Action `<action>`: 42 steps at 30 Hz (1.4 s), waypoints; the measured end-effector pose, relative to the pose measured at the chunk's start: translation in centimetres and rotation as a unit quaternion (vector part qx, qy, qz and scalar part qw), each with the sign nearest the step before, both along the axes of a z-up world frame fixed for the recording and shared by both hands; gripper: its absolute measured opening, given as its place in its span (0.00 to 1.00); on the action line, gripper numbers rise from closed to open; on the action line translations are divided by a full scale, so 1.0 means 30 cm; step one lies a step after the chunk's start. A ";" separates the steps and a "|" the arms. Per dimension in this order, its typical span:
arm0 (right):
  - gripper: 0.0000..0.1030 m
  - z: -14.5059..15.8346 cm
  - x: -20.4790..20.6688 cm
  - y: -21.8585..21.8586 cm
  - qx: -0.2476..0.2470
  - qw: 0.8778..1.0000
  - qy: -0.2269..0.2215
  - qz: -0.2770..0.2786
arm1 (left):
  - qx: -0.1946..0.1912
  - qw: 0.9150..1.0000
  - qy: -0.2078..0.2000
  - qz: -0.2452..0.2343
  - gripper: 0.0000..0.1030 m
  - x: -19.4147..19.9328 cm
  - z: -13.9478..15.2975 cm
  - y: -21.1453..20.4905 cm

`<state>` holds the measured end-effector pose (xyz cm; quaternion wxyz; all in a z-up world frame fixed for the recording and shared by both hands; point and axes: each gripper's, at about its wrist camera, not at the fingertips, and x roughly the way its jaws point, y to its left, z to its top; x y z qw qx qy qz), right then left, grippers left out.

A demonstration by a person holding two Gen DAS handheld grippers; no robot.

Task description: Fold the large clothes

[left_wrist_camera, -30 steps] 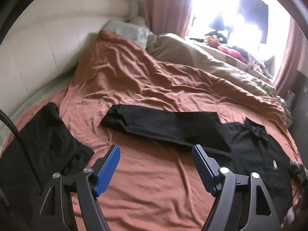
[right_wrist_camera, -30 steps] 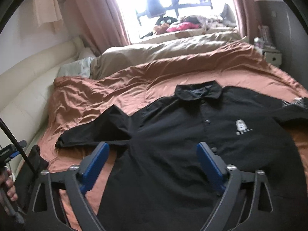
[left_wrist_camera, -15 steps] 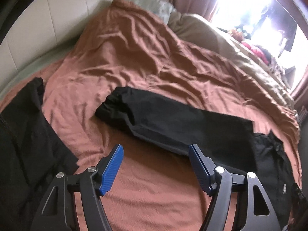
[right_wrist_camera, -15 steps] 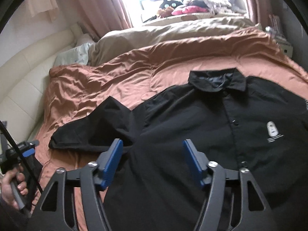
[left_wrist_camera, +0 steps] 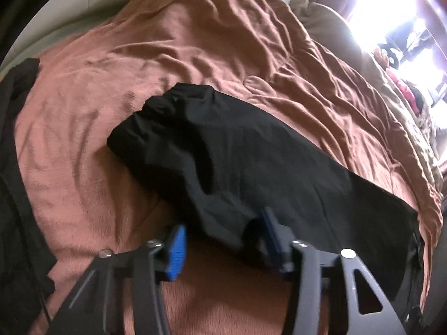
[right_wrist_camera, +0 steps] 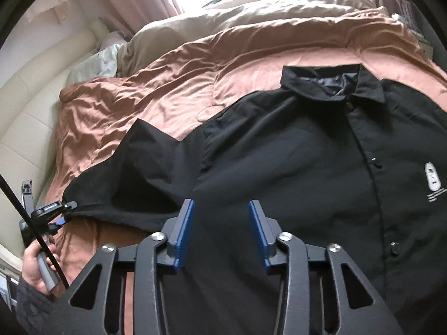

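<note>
A large black button shirt (right_wrist_camera: pixel 293 162) lies face up on a rust-brown bedspread (right_wrist_camera: pixel 167 89), collar (right_wrist_camera: pixel 329 83) away from me. Its left sleeve (left_wrist_camera: pixel 223 150) stretches out across the bed, cuff end at the far left. My left gripper (left_wrist_camera: pixel 220 240) is open, its fingers straddling the near edge of that sleeve; some cloth bunches between them. My right gripper (right_wrist_camera: pixel 220 231) is open and hovers low over the shirt body near the armpit. The left gripper also shows in the right wrist view (right_wrist_camera: pixel 53 212), at the sleeve end.
Another dark garment (left_wrist_camera: pixel 16 173) lies at the bed's left edge. A beige duvet (right_wrist_camera: pixel 223 19) and pillows lie farther back, under a bright window. A cream padded headboard (right_wrist_camera: pixel 25 111) runs along the left.
Both grippers have dropped lower and closer to the shirt and narrowed their opening. The left one has moved onto the sleeve's near edge; the right one has come down over the shirt body.
</note>
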<state>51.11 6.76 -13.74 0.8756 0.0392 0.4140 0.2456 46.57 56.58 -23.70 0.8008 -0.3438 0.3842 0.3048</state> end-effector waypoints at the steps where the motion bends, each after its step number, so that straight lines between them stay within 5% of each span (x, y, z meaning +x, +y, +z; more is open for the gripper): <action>1: 0.31 -0.010 0.012 0.004 0.002 1.000 0.005 0.001 | 0.005 1.000 -0.003 0.003 0.26 0.003 0.005 0.005; 2: 0.30 -0.026 0.028 0.017 0.007 1.000 0.015 0.003 | 0.010 1.000 -0.004 0.002 0.10 0.007 0.015 0.006; 5: 0.27 -0.063 0.060 0.046 0.019 0.999 0.037 0.012 | 0.035 0.999 -0.024 -0.008 0.04 0.005 0.082 -0.015; 14: 0.27 -0.189 0.160 0.148 0.052 0.993 0.097 0.032 | 0.114 0.986 -0.101 -0.072 0.02 -0.023 0.436 -0.151; 26: 0.27 -0.066 0.134 -0.001 0.084 0.992 0.097 0.008 | 0.181 0.953 -0.170 -0.174 0.02 0.063 0.879 -0.540; 29: 0.34 -0.014 0.097 -0.084 0.093 0.993 0.078 -0.010 | 0.176 0.946 -0.180 -0.202 0.02 0.096 0.947 -0.637; 31: 0.55 0.025 0.071 -0.150 0.103 0.992 0.060 -0.028 | 0.183 0.939 -0.185 -0.224 0.02 0.125 0.989 -0.720; 33: 0.61 0.052 0.039 -0.215 0.115 0.991 0.045 -0.045 | 0.185 0.933 -0.188 -0.246 0.02 0.158 1.017 -0.804; 42: 0.61 0.059 -0.043 -0.474 0.150 0.982 0.039 -0.109 | 0.173 0.908 -0.195 -0.327 0.02 0.302 1.047 -1.138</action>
